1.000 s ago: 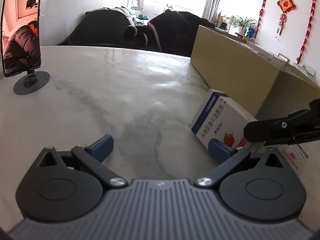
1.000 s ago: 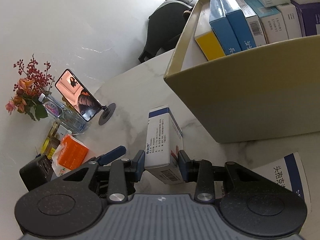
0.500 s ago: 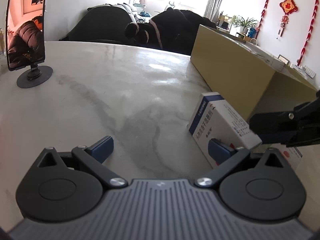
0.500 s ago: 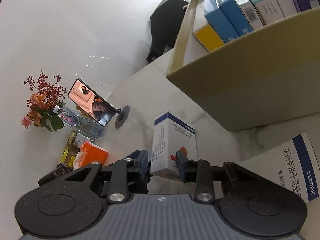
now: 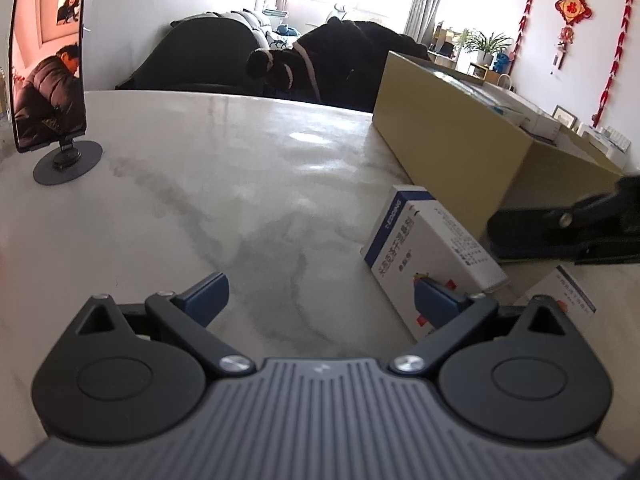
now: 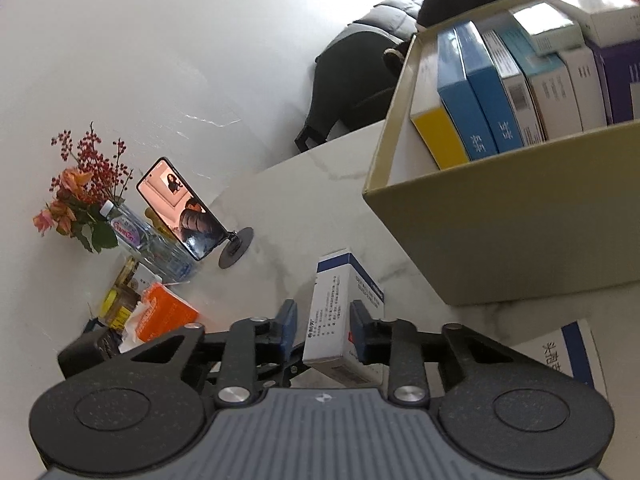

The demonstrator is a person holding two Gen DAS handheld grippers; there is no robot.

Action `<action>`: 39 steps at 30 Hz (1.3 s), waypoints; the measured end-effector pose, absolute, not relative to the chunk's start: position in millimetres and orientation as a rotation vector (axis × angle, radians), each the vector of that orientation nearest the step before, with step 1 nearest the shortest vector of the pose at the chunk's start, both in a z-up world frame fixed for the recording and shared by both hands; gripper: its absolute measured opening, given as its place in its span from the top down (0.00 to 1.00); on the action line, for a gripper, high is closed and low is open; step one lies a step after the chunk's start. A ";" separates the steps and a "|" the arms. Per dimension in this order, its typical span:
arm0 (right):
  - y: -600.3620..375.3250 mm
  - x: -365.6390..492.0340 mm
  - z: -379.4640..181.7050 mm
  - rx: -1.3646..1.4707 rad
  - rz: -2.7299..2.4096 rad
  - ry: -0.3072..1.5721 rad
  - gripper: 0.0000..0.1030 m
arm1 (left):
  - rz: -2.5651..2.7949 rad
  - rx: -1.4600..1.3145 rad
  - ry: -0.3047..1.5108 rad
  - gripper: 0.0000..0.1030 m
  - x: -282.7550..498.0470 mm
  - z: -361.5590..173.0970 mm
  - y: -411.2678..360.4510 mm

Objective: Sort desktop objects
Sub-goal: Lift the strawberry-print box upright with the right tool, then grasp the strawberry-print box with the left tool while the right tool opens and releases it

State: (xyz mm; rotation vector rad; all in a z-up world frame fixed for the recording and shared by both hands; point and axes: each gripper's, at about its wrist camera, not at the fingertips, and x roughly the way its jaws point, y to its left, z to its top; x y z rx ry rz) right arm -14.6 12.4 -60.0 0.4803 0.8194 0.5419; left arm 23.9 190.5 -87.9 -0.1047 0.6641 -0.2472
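The right gripper [image 6: 323,330] has its jaws clamped on a white and blue medicine box [image 6: 340,312], which stands tilted between the blue pads just above the marble counter [image 6: 280,184]. The jaws have just been closing on it. From the left wrist view the same medicine box [image 5: 432,252] sits at about three o'clock of the frame's middle, and the dark body of the right gripper [image 5: 560,228] reaches in from the right edge. The left gripper [image 5: 320,300] has its jaws spread wide with nothing between them, its right pad just in front of the box.

A tan cardboard box [image 6: 520,220] stands at two o'clock of the held box, with other packs upright inside it. A second flat pack [image 6: 572,352] lies on the counter at four o'clock. A phone on a stand [image 6: 184,208] stands at ten o'clock, beside flowers [image 6: 80,196].
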 end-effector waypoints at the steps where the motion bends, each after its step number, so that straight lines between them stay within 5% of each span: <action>1: 12.7 -14.8 -61.8 0.474 0.533 0.823 0.77 | -0.249 -0.100 0.661 0.02 23.5 -86.7 189.5; 39: -10.0 -15.0 -72.3 0.365 0.379 0.826 0.72 | -0.379 -0.126 0.703 0.02 20.8 -80.6 169.3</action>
